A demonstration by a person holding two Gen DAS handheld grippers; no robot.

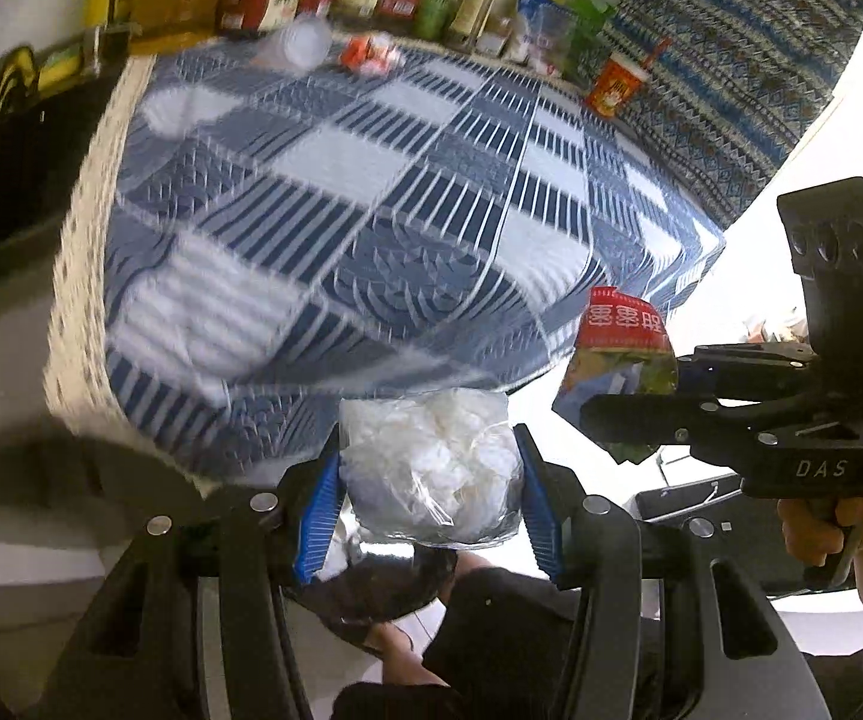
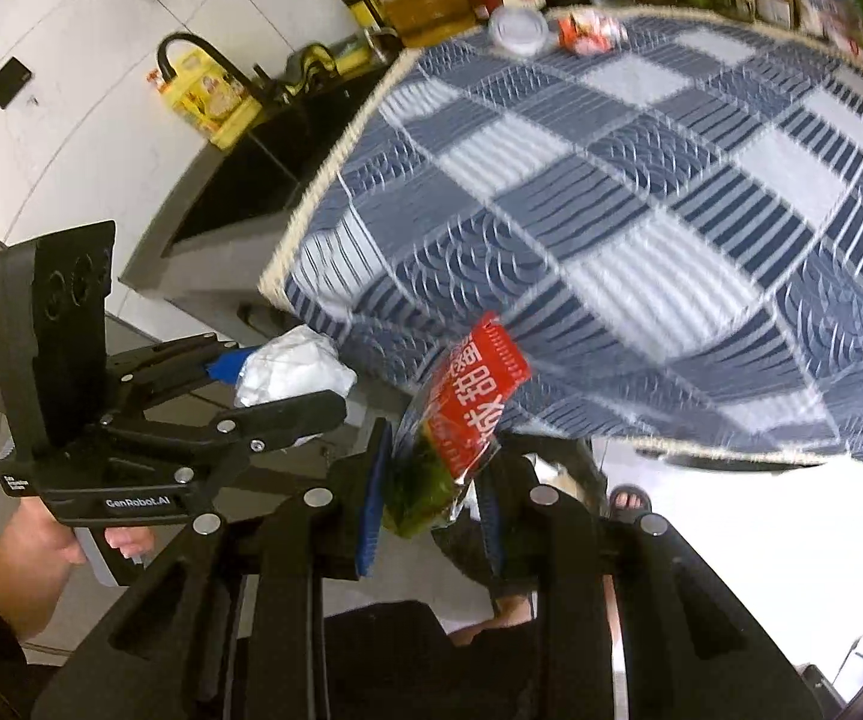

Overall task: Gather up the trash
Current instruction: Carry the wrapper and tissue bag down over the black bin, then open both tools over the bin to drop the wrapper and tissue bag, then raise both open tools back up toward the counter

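Observation:
My left gripper (image 1: pixel 428 462) is shut on a clear plastic bag of crumpled white tissue (image 1: pixel 431 468), its blue pads (image 1: pixel 320 516) pressing both sides. From the right wrist view the same gripper (image 2: pixel 287 384) and the white wad (image 2: pixel 293 369) show at the left. My right gripper (image 2: pixel 431 480) is shut on a red and green snack wrapper (image 2: pixel 467 408), which sticks up between the pads. It also appears at the right of the left wrist view, where the right gripper (image 1: pixel 611 420) holds that wrapper (image 1: pixel 617 336). Both bundles hang past the table's near edge.
A blue-and-white checked cloth covers the table (image 1: pixel 371 210). At its far side lie a clear plastic cup (image 1: pixel 305 42), a crumpled red wrapper (image 1: pixel 368 54) and a red cup with a straw (image 1: pixel 614 84), with bottles behind. A dark sink (image 2: pixel 239 180) is left; a sandalled foot (image 2: pixel 629 501) is below.

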